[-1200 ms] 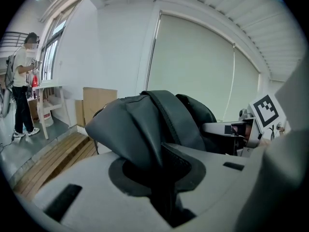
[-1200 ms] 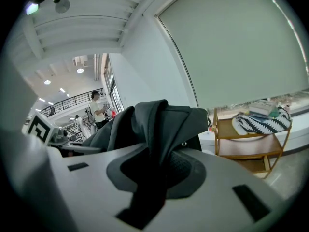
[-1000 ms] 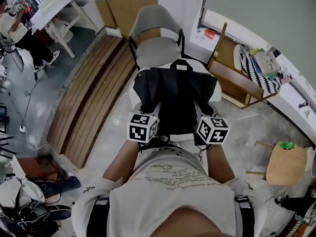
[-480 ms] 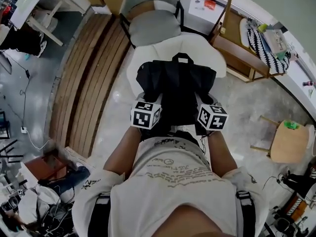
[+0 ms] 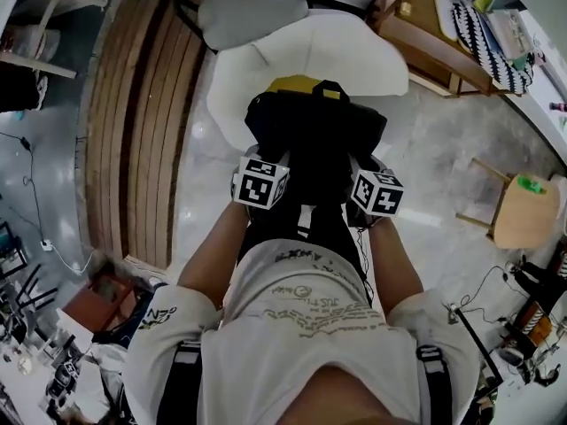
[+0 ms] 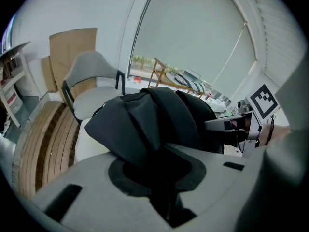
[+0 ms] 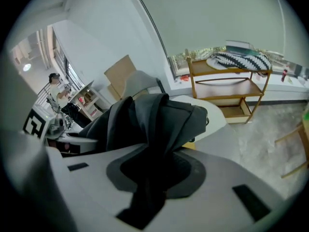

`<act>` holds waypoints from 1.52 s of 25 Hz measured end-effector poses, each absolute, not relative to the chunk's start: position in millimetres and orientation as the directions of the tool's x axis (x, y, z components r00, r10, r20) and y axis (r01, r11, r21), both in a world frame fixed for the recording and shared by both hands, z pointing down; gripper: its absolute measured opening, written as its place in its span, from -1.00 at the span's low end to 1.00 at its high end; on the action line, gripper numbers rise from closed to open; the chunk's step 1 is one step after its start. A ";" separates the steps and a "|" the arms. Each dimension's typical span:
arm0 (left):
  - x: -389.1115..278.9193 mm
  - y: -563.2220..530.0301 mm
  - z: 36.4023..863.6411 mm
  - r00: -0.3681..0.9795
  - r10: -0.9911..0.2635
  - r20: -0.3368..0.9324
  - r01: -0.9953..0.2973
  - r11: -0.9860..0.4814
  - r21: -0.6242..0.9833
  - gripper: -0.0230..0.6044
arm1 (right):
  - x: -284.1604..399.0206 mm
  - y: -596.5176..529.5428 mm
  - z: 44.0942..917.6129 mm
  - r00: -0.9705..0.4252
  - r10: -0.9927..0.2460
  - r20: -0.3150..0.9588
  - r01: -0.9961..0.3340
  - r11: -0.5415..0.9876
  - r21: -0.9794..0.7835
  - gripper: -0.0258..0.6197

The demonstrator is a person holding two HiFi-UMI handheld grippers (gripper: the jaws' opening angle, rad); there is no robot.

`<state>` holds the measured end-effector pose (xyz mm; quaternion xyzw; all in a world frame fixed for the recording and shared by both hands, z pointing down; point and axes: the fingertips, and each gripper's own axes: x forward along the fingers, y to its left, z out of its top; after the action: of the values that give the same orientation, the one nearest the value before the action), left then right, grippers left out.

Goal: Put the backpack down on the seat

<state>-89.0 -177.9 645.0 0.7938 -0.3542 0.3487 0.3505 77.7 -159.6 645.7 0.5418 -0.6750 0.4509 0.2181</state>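
The black backpack [image 5: 314, 144] hangs between both grippers over the near part of the white padded seat [image 5: 354, 51]. My left gripper [image 5: 266, 165] is shut on a fold of its fabric on the left side. My right gripper [image 5: 367, 173] is shut on a fold on the right. In the left gripper view the backpack [image 6: 154, 120] bulges out of the jaws [image 6: 161, 178], with the white seat [image 6: 89, 141] below it. In the right gripper view the backpack [image 7: 149, 117] fills the jaws [image 7: 147, 180]. A yellow thing [image 5: 297, 84] peeks out behind the bag. Whether the bag rests on the seat I cannot tell.
A grey chair [image 5: 248, 7] stands just beyond the white seat. A wooden shelf cart [image 5: 443, 34] is at the far right, a small wooden stool [image 5: 525, 211] on the floor to the right. Wooden planks [image 5: 133, 131] lie along the left. Cables and clutter sit at lower left.
Both grippers and the backpack have moved forward over the white seat; the seat and chair have slid toward the top of the head view. A yellow thing now shows behind the bag.
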 end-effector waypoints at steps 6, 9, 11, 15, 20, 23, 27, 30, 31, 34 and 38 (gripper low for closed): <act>-88.2 -191.8 712.9 0.501 -0.229 0.834 -0.789 -0.518 0.331 -0.70 | 77.4 -164.8 714.4 -0.288 -0.489 0.824 -0.926 -0.077 -0.369 -0.64; -87.7 -200.0 752.2 0.489 -0.193 0.851 -0.787 -0.518 0.335 -0.70 | 77.6 -168.9 753.9 -0.289 -0.467 0.835 -0.923 -0.097 -0.373 -0.64; -87.1 -199.2 779.0 0.480 -0.162 0.862 -0.789 -0.511 0.343 -0.69 | 77.9 -165.9 778.1 -0.281 -0.443 0.851 -0.927 -0.106 -0.360 -0.65; -89.1 -203.4 818.1 0.475 -0.120 0.872 -0.793 -0.489 0.365 -0.69 | 78.4 -169.4 815.0 -0.261 -0.408 0.875 -0.937 -0.111 -0.332 -0.65; -99.4 -198.5 863.3 0.458 -0.089 0.885 -0.806 -0.460 0.371 -0.68 | 73.7 -170.2 862.5 -0.263 -0.371 0.891 -0.939 -0.115 -0.325 -0.65; -103.3 -192.1 894.6 0.449 -0.070 0.891 -0.804 -0.466 0.369 -0.67 | 71.7 -169.1 896.5 -0.257 -0.347 0.902 -0.941 -0.122 -0.315 -0.65; -109.4 -183.9 923.5 0.466 -0.039 0.884 -0.782 -0.485 0.391 -0.66 | 69.0 -163.2 931.6 -0.269 -0.318 0.909 -0.949 -0.073 -0.306 -0.64; -111.8 -176.4 948.6 0.481 -0.015 0.877 -0.777 -0.470 0.418 -0.63 | 72.3 -154.3 952.5 -0.298 -0.297 0.907 -0.948 -0.015 -0.317 -0.63; -113.3 -172.3 957.6 0.483 -0.004 0.875 -0.777 -0.463 0.427 -0.62 | 72.9 -149.7 960.1 -0.307 -0.288 0.907 -0.947 -0.005 -0.322 -0.63; -117.4 -156.2 983.0 0.492 0.024 0.870 -0.775 -0.444 0.450 -0.62 | 72.5 -133.0 982.0 -0.323 -0.267 0.908 -0.942 0.003 -0.334 -0.62; -125.8 -153.4 1012.6 0.506 -0.005 0.863 -0.790 -0.404 0.461 -0.60 | 64.8 -129.7 1007.2 -0.335 -0.286 0.898 -0.936 -0.007 -0.352 -0.59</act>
<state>-125.8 -153.4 1012.6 0.7277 -0.2731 0.4154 0.4725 64.8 -129.7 1007.2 0.4839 -0.6312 0.5189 0.3132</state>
